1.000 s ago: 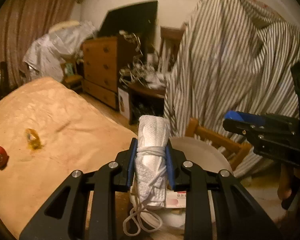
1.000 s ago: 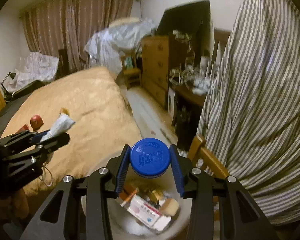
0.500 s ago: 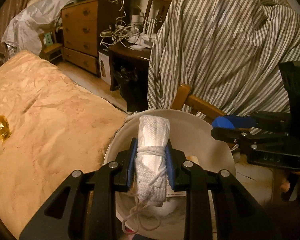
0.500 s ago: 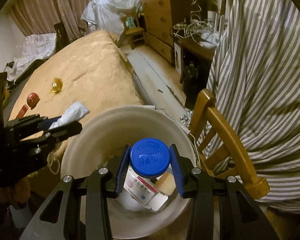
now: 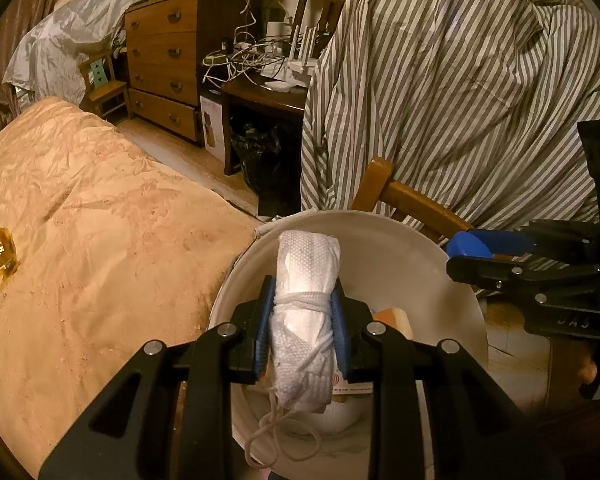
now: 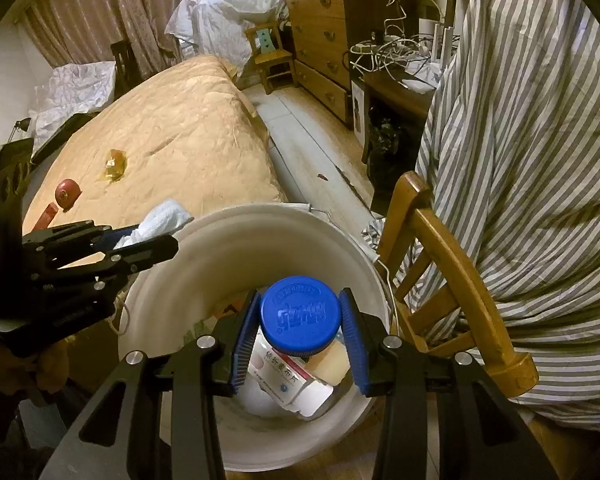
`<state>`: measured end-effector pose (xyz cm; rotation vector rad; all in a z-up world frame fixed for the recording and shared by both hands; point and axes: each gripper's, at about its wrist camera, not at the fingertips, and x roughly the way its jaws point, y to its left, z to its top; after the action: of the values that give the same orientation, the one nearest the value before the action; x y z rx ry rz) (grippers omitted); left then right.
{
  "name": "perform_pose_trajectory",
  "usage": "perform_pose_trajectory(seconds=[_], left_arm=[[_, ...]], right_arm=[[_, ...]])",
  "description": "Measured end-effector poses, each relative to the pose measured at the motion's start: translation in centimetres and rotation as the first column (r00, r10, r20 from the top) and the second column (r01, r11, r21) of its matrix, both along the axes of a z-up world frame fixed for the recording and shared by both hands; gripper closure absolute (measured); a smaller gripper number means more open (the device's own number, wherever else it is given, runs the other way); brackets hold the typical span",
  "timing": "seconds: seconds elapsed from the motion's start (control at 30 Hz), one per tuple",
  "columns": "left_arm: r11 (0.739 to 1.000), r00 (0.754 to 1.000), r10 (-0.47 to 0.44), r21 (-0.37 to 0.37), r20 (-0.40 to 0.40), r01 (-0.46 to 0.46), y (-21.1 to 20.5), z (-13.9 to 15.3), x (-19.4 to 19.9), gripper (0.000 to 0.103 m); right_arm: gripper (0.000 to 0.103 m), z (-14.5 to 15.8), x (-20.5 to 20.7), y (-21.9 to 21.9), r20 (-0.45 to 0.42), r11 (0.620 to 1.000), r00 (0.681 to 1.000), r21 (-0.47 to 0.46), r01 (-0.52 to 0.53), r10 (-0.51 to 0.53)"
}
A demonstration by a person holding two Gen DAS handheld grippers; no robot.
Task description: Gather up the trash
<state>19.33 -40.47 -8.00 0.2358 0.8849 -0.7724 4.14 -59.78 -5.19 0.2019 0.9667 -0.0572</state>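
My left gripper (image 5: 302, 326) is shut on a rolled white cloth tied with string (image 5: 306, 312) and holds it over the white bucket (image 5: 400, 240). My right gripper (image 6: 299, 330) has its jaws a little apart around a bottle with a blue cap (image 6: 299, 314), over the same bucket (image 6: 228, 248). A gap shows beside the cap on both sides. The bucket holds a medicine box (image 6: 290, 380) and other scraps. Each gripper shows in the other's view, the right one (image 5: 500, 256) and the left one (image 6: 140, 244).
The bucket stands between an orange-covered bed (image 6: 172, 128) and a wooden chair (image 6: 448, 264) draped with a striped sheet (image 6: 540, 140). On the bed lie a yellow wrapper (image 6: 114, 164) and a red round object (image 6: 66, 190). A dresser (image 5: 164, 64) and a cluttered desk (image 5: 268, 84) stand behind.
Both grippers have moved down over the bucket mouth with their objects. The right jaws have parted slightly around the blue-capped bottle.
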Motion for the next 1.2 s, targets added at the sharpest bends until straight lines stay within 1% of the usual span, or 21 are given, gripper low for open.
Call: perform_pose_trajectory(seconds=[0.37,0.4,0.43,0.47,0.5,0.77,0.83,0.93,1.0,1.07,1.17,1.2], left_arm=[[1.0,1.0,0.004,0.003,0.004,-0.004,-0.2,0.1,0.0,0.077],[1.0,1.0,0.009,0.009,0.006,-0.009,-0.2,0.1,0.1,0.071],[1.0,1.0,0.014,0.008,0.01,-0.014,-0.3,0.1,0.1,0.055],[1.0,0.999,0.027,0.009,0.026,-0.027,-0.1,0.3,0.2,0.048],[0.999,0.999,0.036,0.01,0.04,-0.037,0.0,0.4,0.1,0.041],[0.999,0.998,0.048,0.007,0.046,-0.048,0.4,0.6,0.3,0.041],[0.999,0.997,0.053,0.004,0.058,-0.054,0.9,0.9,0.1,0.039],[0.998,0.994,0.056,-0.001,0.091,-0.056,2.0,1.4,-0.8,0.035],[0.999,0.992,0.05,-0.007,0.118,-0.049,2.9,2.0,-1.6,0.03],[0.999,0.99,0.049,-0.023,0.135,-0.046,4.0,2.6,-2.2,0.028],[0.997,0.986,0.055,-0.055,0.158,-0.047,6.1,3.3,-3.6,0.021],[0.997,0.985,0.057,-0.063,0.162,-0.047,6.5,3.4,-4.0,0.018]], right_arm=[[0.061,-0.3,0.1,-0.3,-0.004,1.0,1.0,0.007,0.001,-0.001],[0.06,-0.4,0.1,-0.3,-0.005,1.0,1.0,0.011,0.001,0.0],[0.049,-0.4,0.2,-0.4,-0.004,1.0,1.0,0.014,0.001,-0.001],[0.044,-0.4,0.1,-0.4,0.002,1.0,1.0,0.02,0.004,-0.004],[0.043,-0.4,0.1,-0.4,0.006,1.0,1.0,0.024,0.005,-0.005],[0.043,-0.1,-0.2,0.4,0.033,0.999,0.999,0.034,0.01,-0.011],[0.042,0.2,-0.6,1.0,0.051,0.999,0.999,0.031,0.011,-0.012],[0.035,0.9,-1.5,1.7,0.09,1.0,0.996,0.019,0.017,-0.018],[0.031,1.7,-2.5,2.8,0.131,0.999,0.991,-0.02,0.029,-0.026],[0.023,2.5,-3.8,3.6,0.172,0.998,0.985,-0.052,0.038,-0.029],[0.016,4.0,-6.4,5.3,0.246,0.993,0.969,-0.1,0.061,-0.034],[0.015,4.3,-7.3,5.9,0.267,0.992,0.963,-0.109,0.069,-0.037]])
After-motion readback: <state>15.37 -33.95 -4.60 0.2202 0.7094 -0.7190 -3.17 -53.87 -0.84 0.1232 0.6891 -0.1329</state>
